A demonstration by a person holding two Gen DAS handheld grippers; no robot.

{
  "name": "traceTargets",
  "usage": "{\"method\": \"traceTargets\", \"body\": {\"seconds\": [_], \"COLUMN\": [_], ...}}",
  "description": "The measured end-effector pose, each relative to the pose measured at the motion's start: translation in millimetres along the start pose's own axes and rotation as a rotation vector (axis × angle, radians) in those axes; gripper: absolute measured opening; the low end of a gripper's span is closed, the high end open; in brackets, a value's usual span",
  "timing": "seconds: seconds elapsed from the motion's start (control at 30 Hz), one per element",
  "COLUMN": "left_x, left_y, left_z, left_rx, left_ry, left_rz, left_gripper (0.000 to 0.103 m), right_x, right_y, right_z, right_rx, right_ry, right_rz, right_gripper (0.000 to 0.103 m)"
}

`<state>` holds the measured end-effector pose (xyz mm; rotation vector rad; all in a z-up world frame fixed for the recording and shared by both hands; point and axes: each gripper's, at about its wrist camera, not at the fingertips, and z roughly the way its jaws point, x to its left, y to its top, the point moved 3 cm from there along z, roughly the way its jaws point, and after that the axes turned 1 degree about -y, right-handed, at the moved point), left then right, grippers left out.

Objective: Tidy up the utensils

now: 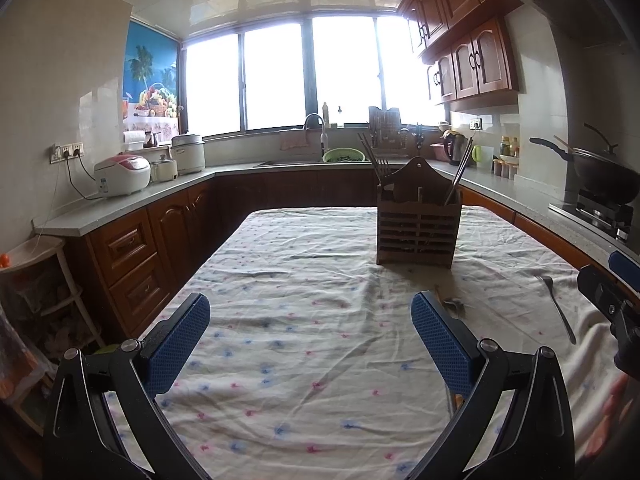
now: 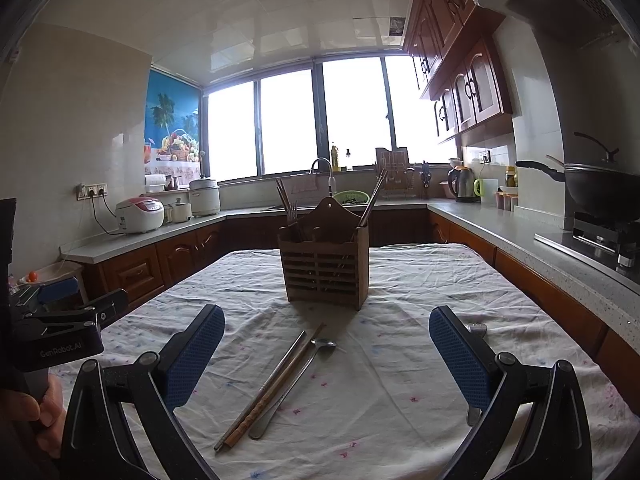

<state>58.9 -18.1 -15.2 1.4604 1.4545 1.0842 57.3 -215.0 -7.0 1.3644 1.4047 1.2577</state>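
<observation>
A wooden utensil holder (image 1: 416, 224) (image 2: 324, 268) stands upright on the table's far half, with chopsticks (image 2: 372, 200) and a fork (image 2: 292, 210) sticking out of it. In the right wrist view, a pair of chopsticks (image 2: 272, 384) and a metal spoon (image 2: 298, 380) lie side by side on the cloth between the fingers of my open right gripper (image 2: 326, 316). Another metal utensil (image 2: 476, 327) is mostly hidden behind its right finger. In the left wrist view, my left gripper (image 1: 310, 320) is open over bare cloth, and a fork (image 1: 558, 308) lies to its right.
A flowered cloth (image 1: 304, 264) covers the table. Wooden cabinets and grey counters ring it. A rice cooker (image 1: 122, 174) sits on the left counter, and a wok (image 2: 600, 188) sits on the stove at right. The sink (image 1: 316, 162) is under the window. A hand (image 2: 40, 412) holds the left gripper's handle.
</observation>
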Motion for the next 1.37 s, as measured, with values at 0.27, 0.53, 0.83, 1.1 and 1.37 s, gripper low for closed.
{"method": "traceTargets", "body": {"seconds": [0.27,0.53,0.83,1.1,1.37], "left_x": [-1.6,-3.6,-5.6,-6.3,-7.1], "left_y": [1.0,2.6,4.1,6.0,7.1], "left_z": [1.1,3.2,6.8,8.4,13.2], "left_rx": [0.001,0.002,0.006,0.005,0.018], "left_ry": [-0.008,-0.012,-0.023,-0.038,-0.050], "left_rz": [0.001,0.002,0.002,-0.004,-0.013], "left_gripper": [0.103,0.103,0.103,0.103,0.103], "right_x": [-0.1,0.9,0.9,-1.2,-5.3], "right_y": [0.1,0.4,0.1,-0.7,-1.7], "right_z": [-0.1,0.3,0.9,5.1,10.7], "right_rx": [-0.002,-0.004,-0.001,0.006,0.023], "right_ry": [0.000,0.002,0.004,0.005,0.000], "right_rz": [0.000,0.002,0.003,0.009,0.019], "right_gripper": [0.103,0.103,0.103,0.103,0.103]}}
